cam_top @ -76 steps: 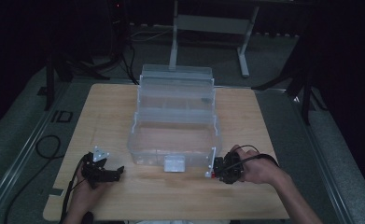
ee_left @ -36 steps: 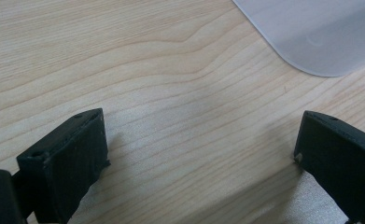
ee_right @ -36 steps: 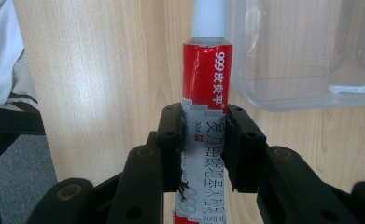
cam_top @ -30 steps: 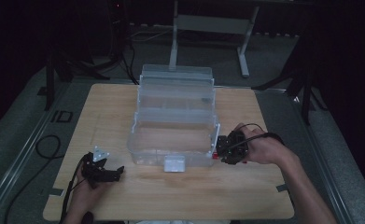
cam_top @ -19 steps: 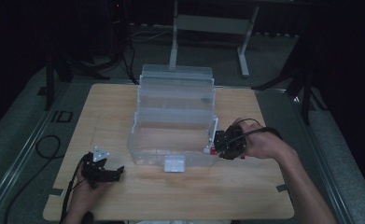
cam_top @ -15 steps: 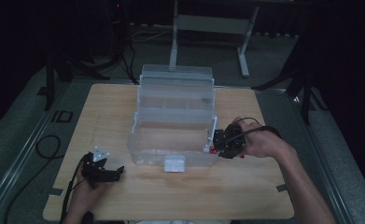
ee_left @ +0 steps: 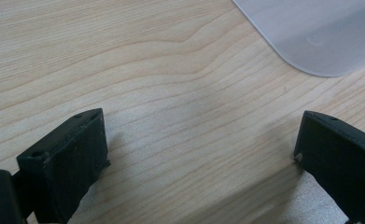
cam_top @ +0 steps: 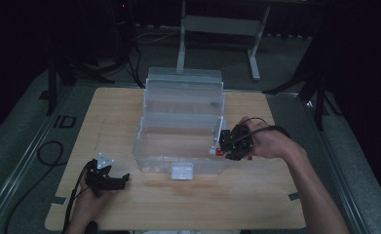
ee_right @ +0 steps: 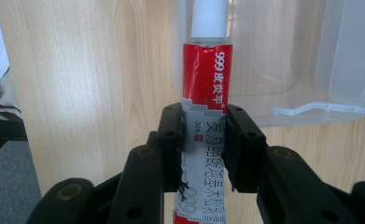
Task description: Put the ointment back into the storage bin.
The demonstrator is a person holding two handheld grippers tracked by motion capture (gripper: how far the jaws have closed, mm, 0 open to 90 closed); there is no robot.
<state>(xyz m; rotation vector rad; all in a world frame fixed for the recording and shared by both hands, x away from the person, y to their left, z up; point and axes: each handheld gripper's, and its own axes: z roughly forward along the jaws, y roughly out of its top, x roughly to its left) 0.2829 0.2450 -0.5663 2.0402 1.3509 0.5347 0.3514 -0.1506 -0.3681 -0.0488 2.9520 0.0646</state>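
Observation:
A red and white ointment tube (ee_right: 206,84) with a white cap is clamped between the jaws of my right gripper (ee_right: 203,135). In the high view that right gripper (cam_top: 227,144) hangs at the right front corner of a clear plastic organizer box (cam_top: 180,127), and the tube (cam_top: 219,141) points toward the box wall. The box stands open, with stepped trays and a white latch (cam_top: 182,170) at the front. My left gripper (cam_top: 120,181) rests on the wooden table (cam_top: 256,195) left of the box. In the left gripper view its jaws stand wide apart over bare wood.
The wooden table drops off to grey floor on all sides. Cables (cam_top: 47,156) lie on the floor at the left. A metal stand (cam_top: 217,29) and dark tripod legs (cam_top: 319,92) rise behind the table. A rounded corner of the clear box (ee_left: 320,37) lies ahead of the left jaws.
My right gripper has carried the tube from the table's front right up and leftward to the right side of the box. The left gripper has stayed put.

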